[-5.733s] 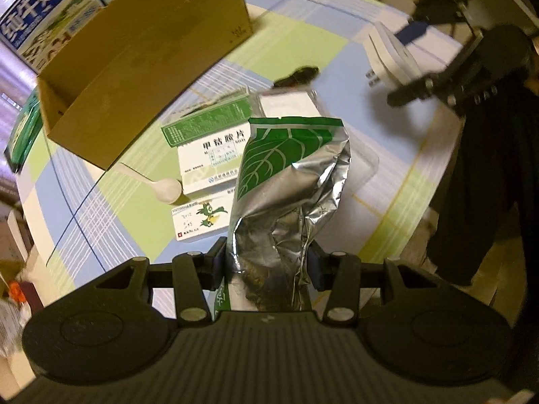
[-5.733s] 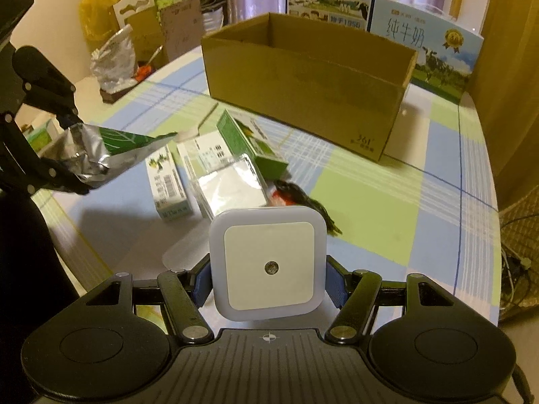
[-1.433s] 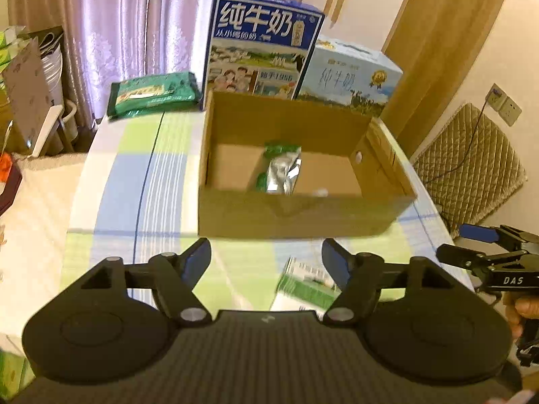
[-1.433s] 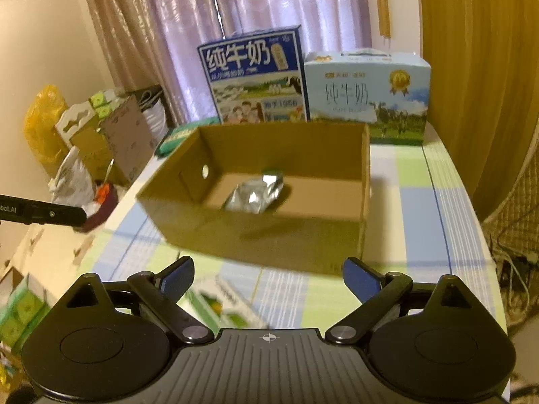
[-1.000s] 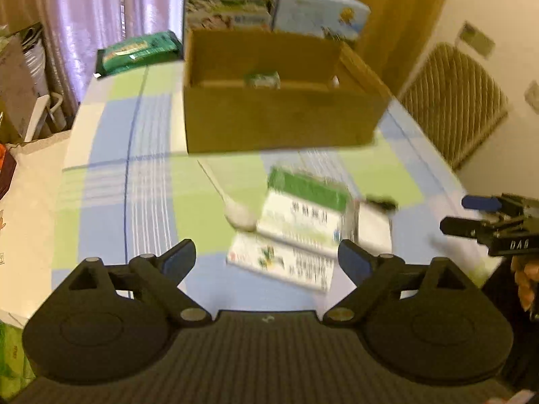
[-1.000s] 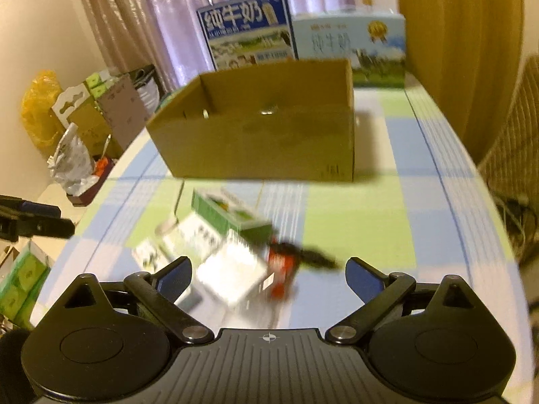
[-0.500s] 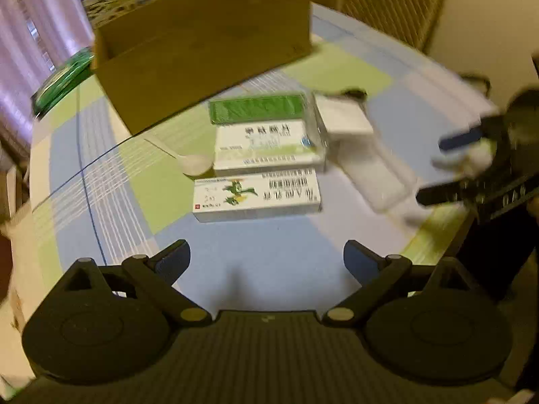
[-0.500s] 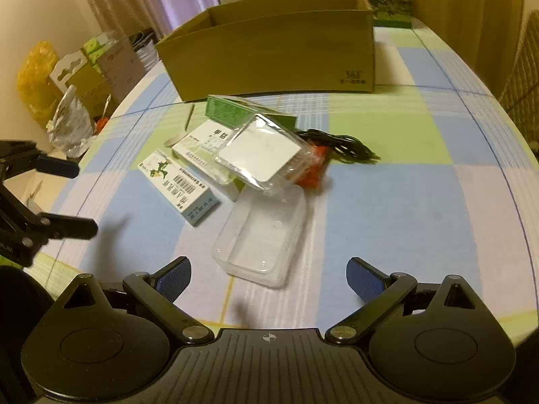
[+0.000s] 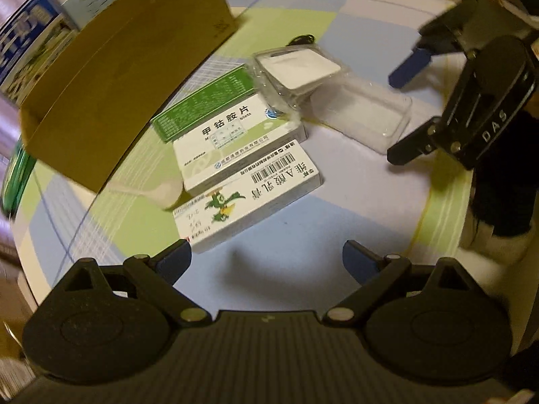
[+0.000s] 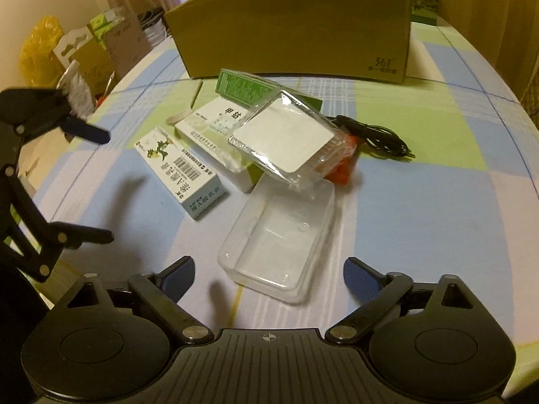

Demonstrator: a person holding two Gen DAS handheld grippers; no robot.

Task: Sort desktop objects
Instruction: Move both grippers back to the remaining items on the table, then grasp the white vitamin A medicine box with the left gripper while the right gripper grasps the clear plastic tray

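Two medicine boxes lie side by side on the checked tablecloth: a white barcode box [image 9: 249, 198] [image 10: 182, 171] and a green-and-white box [image 9: 232, 134] [image 10: 215, 121]. A clear case with a white card [image 9: 296, 70] [image 10: 286, 134] leans on the green-and-white box. A clear empty tray [image 9: 360, 111] [image 10: 279, 242] lies just ahead of my right gripper [image 10: 269, 272] [image 9: 404, 109], which is open and holds nothing. My left gripper [image 9: 267, 259] [image 10: 97, 185] is open and empty too, its left finger close to the barcode box's end. The cardboard box [image 9: 118, 67] [image 10: 293, 33] stands behind the pile.
A white spoon [image 9: 158, 192] [image 10: 178, 116] lies beside the boxes. A black cable [image 10: 374, 134] and an orange-red item [image 10: 343, 168] sit right of the case. Milk cartons [image 9: 30, 43] stand behind the cardboard box. A yellow bag [image 10: 37, 54] and clutter lie off the table's left edge.
The foil pouch and the white plug-in light went from my grippers into the cardboard box. Both grippers, now open and empty, came down from over the box to the pile of items.
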